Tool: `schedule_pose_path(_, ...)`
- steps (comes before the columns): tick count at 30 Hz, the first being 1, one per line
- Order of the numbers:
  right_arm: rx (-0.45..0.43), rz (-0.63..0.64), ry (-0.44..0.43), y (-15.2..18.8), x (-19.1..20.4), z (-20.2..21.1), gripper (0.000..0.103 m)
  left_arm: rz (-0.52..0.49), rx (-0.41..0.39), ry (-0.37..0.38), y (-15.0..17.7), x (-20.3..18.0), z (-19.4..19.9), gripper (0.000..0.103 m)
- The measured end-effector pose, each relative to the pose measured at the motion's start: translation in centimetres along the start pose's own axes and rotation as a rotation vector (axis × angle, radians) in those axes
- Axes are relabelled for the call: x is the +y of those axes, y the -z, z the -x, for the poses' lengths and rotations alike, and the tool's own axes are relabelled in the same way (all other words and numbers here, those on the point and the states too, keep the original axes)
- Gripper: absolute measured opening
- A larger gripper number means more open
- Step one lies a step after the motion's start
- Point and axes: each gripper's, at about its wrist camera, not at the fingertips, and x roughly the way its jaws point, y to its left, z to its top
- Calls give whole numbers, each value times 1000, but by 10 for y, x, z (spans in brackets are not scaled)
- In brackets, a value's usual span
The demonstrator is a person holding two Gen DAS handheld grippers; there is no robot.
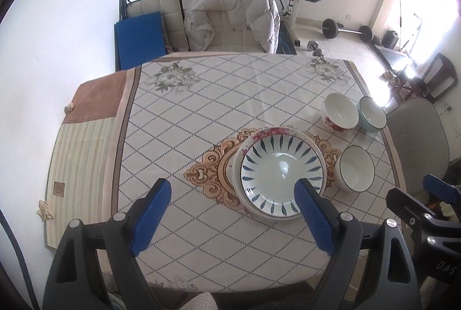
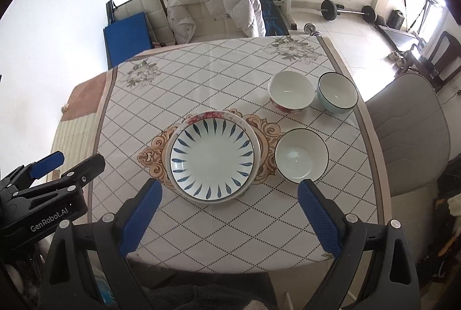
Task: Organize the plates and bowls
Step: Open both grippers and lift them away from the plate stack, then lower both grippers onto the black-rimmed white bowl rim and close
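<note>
Plates: a white ceramic plate with blue leaf strokes [image 2: 212, 159] sits stacked on a red-flowered plate [image 2: 213, 116], mid-table [image 2: 201, 73].
Bowls: three loose at right; the dark-rimmed white bowl [image 2: 301, 155] just beside the stack.
Right hand-held gripper [image 2: 229, 191]: jaws apart, empty; that bowl lies ahead-right, nearer this hand.
Left hand-held gripper [image 1: 232, 190]: jaws apart, empty; stack ahead-right.

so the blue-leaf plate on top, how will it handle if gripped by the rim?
The blue-leaf plate looks glazed and glossy, so likely slippery in the pads. Probably rigid and breakable ceramic. It sits on the floral plate, so a push may slide it off.
</note>
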Motion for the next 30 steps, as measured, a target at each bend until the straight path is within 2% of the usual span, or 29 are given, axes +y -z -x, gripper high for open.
schedule_pose_path(3,-65,-20,12,-3,-22,4,97,-47,-98,-47,-11,-12,6,87)
schedule_pose_path(5,-77,-45,15,-7,-40,1,97,-84,-122,-56,-19,-24,4,87)
schedule_pose_path(9,-23,-72,40,-16,-79,-23,97,-128,-94,28,-34,-51,-16,87)
schedule_pose_path(13,87,-117,41,-20,-127,-68,97,-133,25,150,-44,-88,-60,87)
schedule_pose_path(15,168,-163,7,-20,-152,-97,97,-149,124,188,-48,-113,-91,75)
schedule_pose_path(17,234,-215,-54,-16,-177,-125,95,-174,221,217,-51,-140,-125,57)
schedule_pose_path(18,261,-225,-80,-14,-187,-140,94,-184,261,224,-51,-153,-141,53)
schedule_pose_path(20,321,-233,-96,-10,-203,-168,86,-209,344,217,-51,-177,-173,46)
schedule_pose_path(22,385,-235,-134,-7,-216,-194,76,-246,406,213,-50,-199,-199,45)
schedule_pose_path(24,432,-233,-177,-6,-225,-216,67,-278,445,196,-50,-217,-220,40)
schedule_pose_path(30,512,-206,-259,-12,-236,-263,60,-363,531,152,-48,-253,-258,35)
